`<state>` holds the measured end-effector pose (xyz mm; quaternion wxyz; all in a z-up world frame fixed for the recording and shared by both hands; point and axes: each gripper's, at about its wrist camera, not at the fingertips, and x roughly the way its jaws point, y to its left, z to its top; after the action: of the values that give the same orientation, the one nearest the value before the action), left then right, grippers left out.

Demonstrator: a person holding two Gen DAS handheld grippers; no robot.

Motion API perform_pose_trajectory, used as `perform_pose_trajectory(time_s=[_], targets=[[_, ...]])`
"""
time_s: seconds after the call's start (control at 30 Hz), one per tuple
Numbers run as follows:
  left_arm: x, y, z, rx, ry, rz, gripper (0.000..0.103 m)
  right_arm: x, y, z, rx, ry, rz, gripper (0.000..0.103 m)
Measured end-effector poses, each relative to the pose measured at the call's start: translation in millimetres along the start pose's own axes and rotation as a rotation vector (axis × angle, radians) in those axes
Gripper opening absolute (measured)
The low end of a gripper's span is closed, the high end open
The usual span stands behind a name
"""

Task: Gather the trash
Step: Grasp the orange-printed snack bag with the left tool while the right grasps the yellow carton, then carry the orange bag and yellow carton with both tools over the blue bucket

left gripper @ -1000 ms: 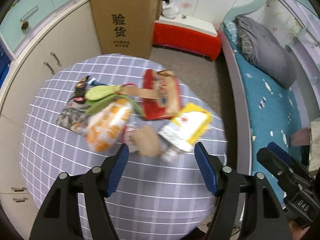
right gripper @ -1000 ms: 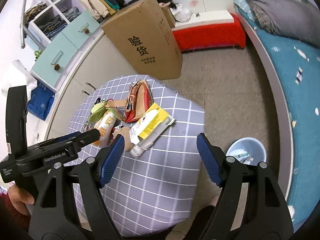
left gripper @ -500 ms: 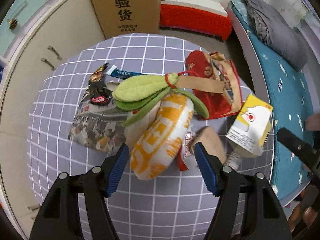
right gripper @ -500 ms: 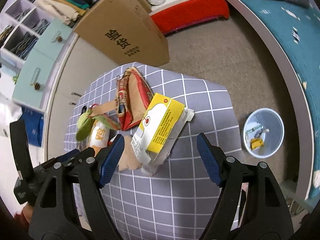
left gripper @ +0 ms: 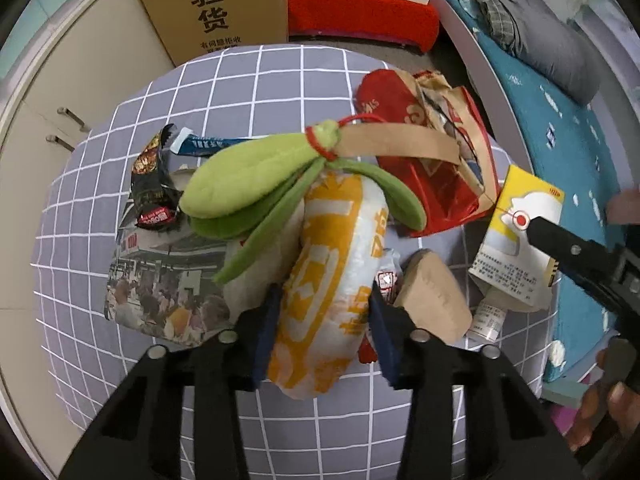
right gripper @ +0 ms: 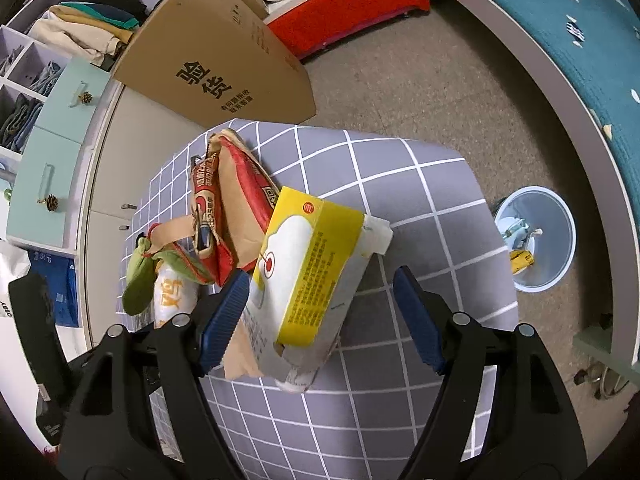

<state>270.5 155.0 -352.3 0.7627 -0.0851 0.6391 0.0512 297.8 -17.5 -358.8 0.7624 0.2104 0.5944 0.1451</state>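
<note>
My left tool (left gripper: 325, 312) is closing around the orange-and-white snack bag (left gripper: 332, 280), both blue pads against its sides. My right tool (right gripper: 320, 312) stands wide open, the yellow carton (right gripper: 308, 268) between its pads; the left pad is close beside it, the right pad well clear. All the trash sits bunched on the left half of the checked tabletop (right gripper: 400, 184), so the right half and near edge are bare. I count one snack bag, one yellow carton, one red paper bag (left gripper: 432, 168), one green plush (left gripper: 256, 184), one brown block (left gripper: 432, 296), one newspaper sheet (left gripper: 168, 292). One blue bin (right gripper: 536, 236) stands on the floor past the tabletop's right edge, with open floor around it
</note>
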Motion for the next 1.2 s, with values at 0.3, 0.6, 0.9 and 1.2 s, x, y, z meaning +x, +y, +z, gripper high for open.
perform_pose_trajectory(time_s=[0.3, 0.6, 0.9, 1.2], targets=[[-25.6, 10.3, -7.1, -0.057, -0.038, -0.063, 0.034, 13.0, -4.1, 3.1, 0.025, 0.059, 0.059, 0.054], [-54.7, 5.6, -25.8, -0.151, -0.060, -0.143, 0.033, -12.4, -6.2, -3.6, -0.020, 0.057, 0.103, 0.050], [-86.7, -18.5, -47.2, -0.224, -0.136, -0.239, 0.033, -56.5, -7.1, -7.9, -0.115, 0.022, 0.156, 0.047], [-109.7, -49.9, -61.4, -0.205, -0.195, -0.229, 0.033, -95.0, -15.6, -11.2, -0.162, -0.026, 0.185, 0.047]])
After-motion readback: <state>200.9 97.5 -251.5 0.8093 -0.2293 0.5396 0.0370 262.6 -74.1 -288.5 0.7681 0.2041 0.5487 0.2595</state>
